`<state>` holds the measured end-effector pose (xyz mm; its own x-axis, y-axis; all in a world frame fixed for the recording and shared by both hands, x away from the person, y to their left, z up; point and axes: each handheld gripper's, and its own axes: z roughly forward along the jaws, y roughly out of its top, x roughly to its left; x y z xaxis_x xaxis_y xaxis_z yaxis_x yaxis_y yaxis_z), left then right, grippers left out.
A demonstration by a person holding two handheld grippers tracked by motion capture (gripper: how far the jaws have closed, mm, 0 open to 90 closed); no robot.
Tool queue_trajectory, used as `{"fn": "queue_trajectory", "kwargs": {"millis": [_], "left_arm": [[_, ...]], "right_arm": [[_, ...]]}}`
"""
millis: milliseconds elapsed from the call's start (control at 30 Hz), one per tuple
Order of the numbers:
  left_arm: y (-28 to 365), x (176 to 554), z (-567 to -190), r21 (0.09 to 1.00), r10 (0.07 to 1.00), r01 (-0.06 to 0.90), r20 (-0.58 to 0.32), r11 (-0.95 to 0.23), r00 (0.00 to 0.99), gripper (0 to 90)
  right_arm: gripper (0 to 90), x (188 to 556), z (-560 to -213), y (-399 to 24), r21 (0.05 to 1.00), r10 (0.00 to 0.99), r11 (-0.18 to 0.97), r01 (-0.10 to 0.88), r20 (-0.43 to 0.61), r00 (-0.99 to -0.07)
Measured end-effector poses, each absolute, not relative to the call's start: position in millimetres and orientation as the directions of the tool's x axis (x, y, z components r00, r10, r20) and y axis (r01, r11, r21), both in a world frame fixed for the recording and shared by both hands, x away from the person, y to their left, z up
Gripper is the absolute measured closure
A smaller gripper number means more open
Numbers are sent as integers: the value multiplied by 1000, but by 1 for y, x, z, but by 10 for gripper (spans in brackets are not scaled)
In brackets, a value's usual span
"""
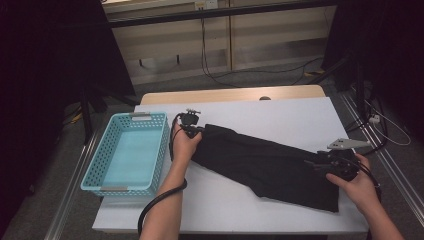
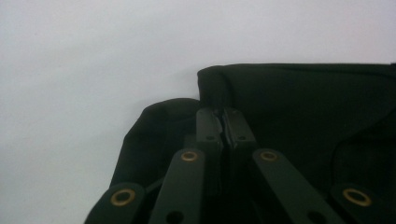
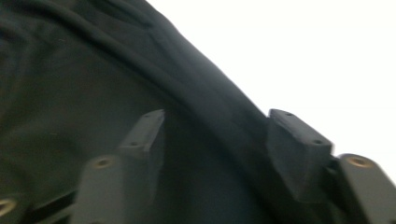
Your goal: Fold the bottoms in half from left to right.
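Observation:
A black garment (image 1: 270, 165) lies folded in a long band that slants across the white table (image 1: 280, 117) from upper left to lower right. My left gripper (image 1: 196, 131) sits at the band's upper left end. In the left gripper view its jaws (image 2: 223, 119) are pressed together on a puckered edge of the garment (image 2: 303, 102). My right gripper (image 1: 320, 164) is at the lower right end, held from the table's right side. In the right gripper view it (image 3: 219, 135) stands open, with the garment's (image 3: 70, 93) thick folded edge running between the two jaws.
An empty light blue plastic basket (image 1: 165, 145) stands at the table's left side, close to my left hand. Bare white tabletop (image 2: 93, 70) lies beyond the garment. Cables run over the floor behind the table and along its right side.

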<state>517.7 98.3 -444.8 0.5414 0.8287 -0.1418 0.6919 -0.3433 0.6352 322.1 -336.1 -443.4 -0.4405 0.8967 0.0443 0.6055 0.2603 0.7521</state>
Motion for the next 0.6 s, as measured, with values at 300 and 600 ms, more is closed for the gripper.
{"fn": "queue_trajectory", "kwargs": {"millis": [300,600], "left_arm": [[110,520,-422,654,841,693,-159,-303,518,880],[118,517,-420,651,853,706,-169,-279,493,880]], "right_arm": [[607,325,-446,-354,765,935,170,622,75,-348],[766,326,-457,-363,722,937,167,672,95,-335]]}}
